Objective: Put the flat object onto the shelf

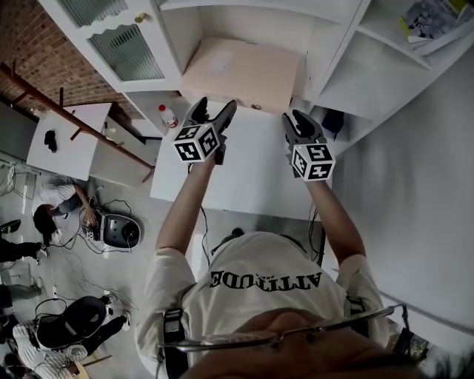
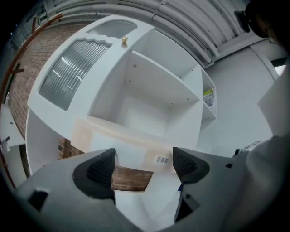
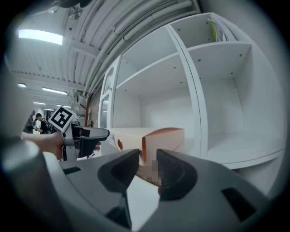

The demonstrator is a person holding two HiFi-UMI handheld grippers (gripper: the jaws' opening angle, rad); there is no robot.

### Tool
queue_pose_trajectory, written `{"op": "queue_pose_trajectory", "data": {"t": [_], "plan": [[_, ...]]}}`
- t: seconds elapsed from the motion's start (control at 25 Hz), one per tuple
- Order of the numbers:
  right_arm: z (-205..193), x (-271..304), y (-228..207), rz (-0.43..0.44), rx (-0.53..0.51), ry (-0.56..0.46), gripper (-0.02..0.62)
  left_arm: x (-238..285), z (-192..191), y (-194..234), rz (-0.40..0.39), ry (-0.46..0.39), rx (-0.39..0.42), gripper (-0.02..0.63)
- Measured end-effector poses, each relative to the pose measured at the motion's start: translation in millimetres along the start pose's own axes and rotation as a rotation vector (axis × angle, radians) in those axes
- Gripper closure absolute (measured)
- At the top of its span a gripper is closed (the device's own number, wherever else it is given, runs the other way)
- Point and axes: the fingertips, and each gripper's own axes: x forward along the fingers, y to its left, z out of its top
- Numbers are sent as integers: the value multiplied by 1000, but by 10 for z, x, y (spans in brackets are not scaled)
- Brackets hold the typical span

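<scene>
A flat tan cardboard box lies in the middle bay of the white shelf unit. Its near end sticks out toward me. My left gripper hovers just before the box's front left edge. Its jaws stand wide apart with nothing between them. In the left gripper view the box shows beyond the gripper, with a barcode label on its edge. My right gripper is at the box's front right corner, and the box lies past that gripper. Its jaws are nearly together, holding nothing.
A white counter runs below the grippers, with a red-capped bottle at its left. A glass-fronted door stands left of the bay. The right bay's shelf is bare, with papers higher up. People sit on the floor at far left.
</scene>
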Motion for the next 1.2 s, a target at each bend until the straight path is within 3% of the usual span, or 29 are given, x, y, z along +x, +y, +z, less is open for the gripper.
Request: {"op": "queue_pose_trajectory", "data": {"t": [0.56, 1.2], "plan": [[76, 375, -396, -99, 19, 33, 483, 387, 37, 30, 13, 45, 29, 224], [101, 629, -571, -118, 31, 60, 492, 615, 103, 83, -6, 64, 8, 224]]}}
